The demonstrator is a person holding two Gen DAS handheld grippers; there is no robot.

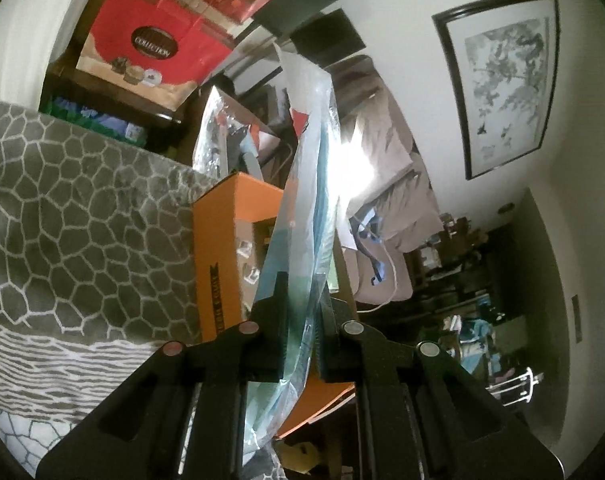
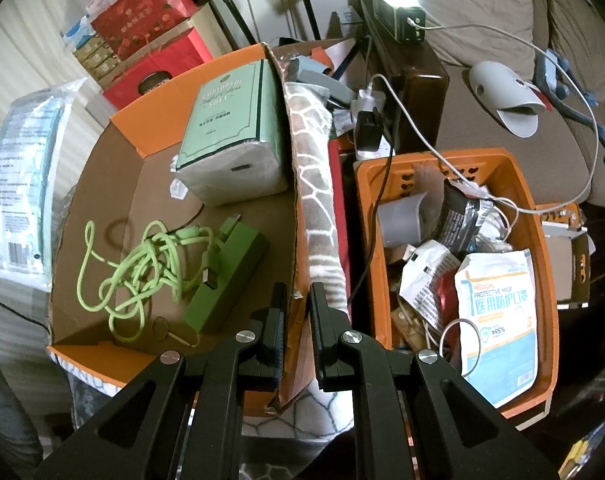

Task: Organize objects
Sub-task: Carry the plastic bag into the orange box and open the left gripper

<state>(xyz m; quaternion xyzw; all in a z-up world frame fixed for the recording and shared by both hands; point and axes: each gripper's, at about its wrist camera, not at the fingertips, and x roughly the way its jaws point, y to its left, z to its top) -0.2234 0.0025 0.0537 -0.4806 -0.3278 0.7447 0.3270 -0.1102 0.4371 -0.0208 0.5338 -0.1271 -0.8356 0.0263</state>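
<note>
Left wrist view: the left gripper (image 1: 300, 300) is clamped on a clear crinkly mask pack (image 1: 308, 184), long axis upright. The right gripper (image 2: 296, 308) pinches the cardboard box (image 2: 102, 184) wall.

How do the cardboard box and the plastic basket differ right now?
The cardboard box is solid-walled; the plastic basket has cut-out holes. The box holds few things: a tissue pack, a green cable and a green charger. The basket is crammed with packets. The right gripper pinches the box's wall; the basket is untouched. Both are orange.
</note>
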